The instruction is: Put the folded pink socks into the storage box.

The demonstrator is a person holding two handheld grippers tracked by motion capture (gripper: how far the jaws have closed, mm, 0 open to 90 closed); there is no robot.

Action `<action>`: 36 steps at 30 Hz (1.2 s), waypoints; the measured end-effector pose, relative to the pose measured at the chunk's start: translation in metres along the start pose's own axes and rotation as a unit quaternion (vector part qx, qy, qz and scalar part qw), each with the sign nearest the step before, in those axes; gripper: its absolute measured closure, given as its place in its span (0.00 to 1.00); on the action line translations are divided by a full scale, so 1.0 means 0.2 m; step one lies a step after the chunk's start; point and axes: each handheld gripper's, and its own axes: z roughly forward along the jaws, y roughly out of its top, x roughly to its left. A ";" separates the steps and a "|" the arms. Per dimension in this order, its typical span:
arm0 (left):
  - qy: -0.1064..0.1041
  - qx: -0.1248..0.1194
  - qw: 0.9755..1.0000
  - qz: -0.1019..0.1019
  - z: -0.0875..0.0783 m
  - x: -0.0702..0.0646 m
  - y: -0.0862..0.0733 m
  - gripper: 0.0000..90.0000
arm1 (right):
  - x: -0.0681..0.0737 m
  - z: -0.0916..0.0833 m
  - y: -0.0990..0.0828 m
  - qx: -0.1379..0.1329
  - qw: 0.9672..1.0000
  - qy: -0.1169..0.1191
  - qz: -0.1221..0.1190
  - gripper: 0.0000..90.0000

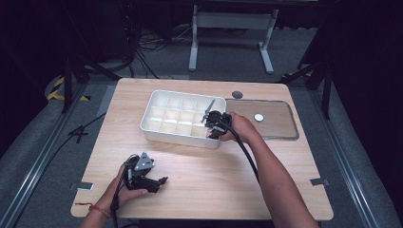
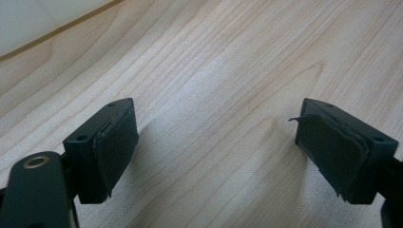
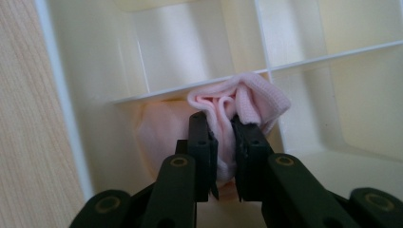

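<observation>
A white compartment box (image 1: 164, 130) with several cells stands on the middle of the wooden table. My right gripper (image 1: 212, 131) reaches into its near right corner cell. In the right gripper view the gripper (image 3: 223, 124) is shut on a folded pink cloth (image 3: 256, 97), which bulges above the pads and sits low in the cell against a white divider (image 3: 157, 95). My left gripper (image 1: 161, 181) rests on the table near the front left edge. In the left gripper view its gripper (image 2: 216, 137) stands open over bare wood, nothing between the pads (image 2: 114, 147).
A clear flat lid (image 1: 275, 128) with a small white disc (image 1: 258, 117) on it lies right of the box. A dark round grommet (image 1: 237, 94) sits in the table behind it. A metal stand (image 1: 233, 33) and cables are on the floor beyond the table.
</observation>
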 end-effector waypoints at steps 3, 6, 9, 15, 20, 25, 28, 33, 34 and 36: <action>0.000 0.000 1.000 0.001 0.00 0.00 0.00 0.16 | 0.00 0.00 0.00 -0.002 1.000 0.004 0.002 0.88; 0.000 0.000 1.000 0.000 0.00 0.00 0.00 0.16 | -0.01 0.00 -0.01 -0.008 1.000 0.007 0.005 0.88; 0.000 0.000 1.000 -0.002 0.00 0.00 0.00 0.16 | -0.01 0.00 -0.03 -0.020 1.000 0.010 0.011 0.88; 0.000 0.000 1.000 -0.002 0.00 0.00 0.00 0.16 | -0.01 -0.01 -0.03 -0.022 1.000 0.010 0.011 0.87; 0.000 0.000 1.000 -0.002 0.00 0.00 0.00 0.16 | 0.00 -0.02 -0.02 -0.021 1.000 0.004 0.005 0.85; 0.000 0.000 1.000 -0.002 0.00 0.00 0.00 0.16 | 0.00 -0.05 -0.03 -0.025 1.000 0.005 0.007 0.81; 0.000 0.001 1.000 -0.002 0.00 0.00 0.00 0.16 | 0.00 -0.07 -0.03 -0.034 0.999 0.006 0.012 0.78; -0.002 0.003 1.000 -0.003 0.00 0.00 0.00 0.16 | 0.00 -0.12 -0.06 -0.060 0.998 0.011 0.025 0.72; -0.002 0.002 1.000 -0.003 0.00 0.00 0.00 0.16 | -0.01 -0.13 -0.06 -0.067 0.997 0.007 0.025 0.72; -0.001 0.003 1.000 -0.003 0.00 0.00 0.00 0.16 | 0.00 -0.14 -0.07 -0.077 0.997 0.010 0.028 0.71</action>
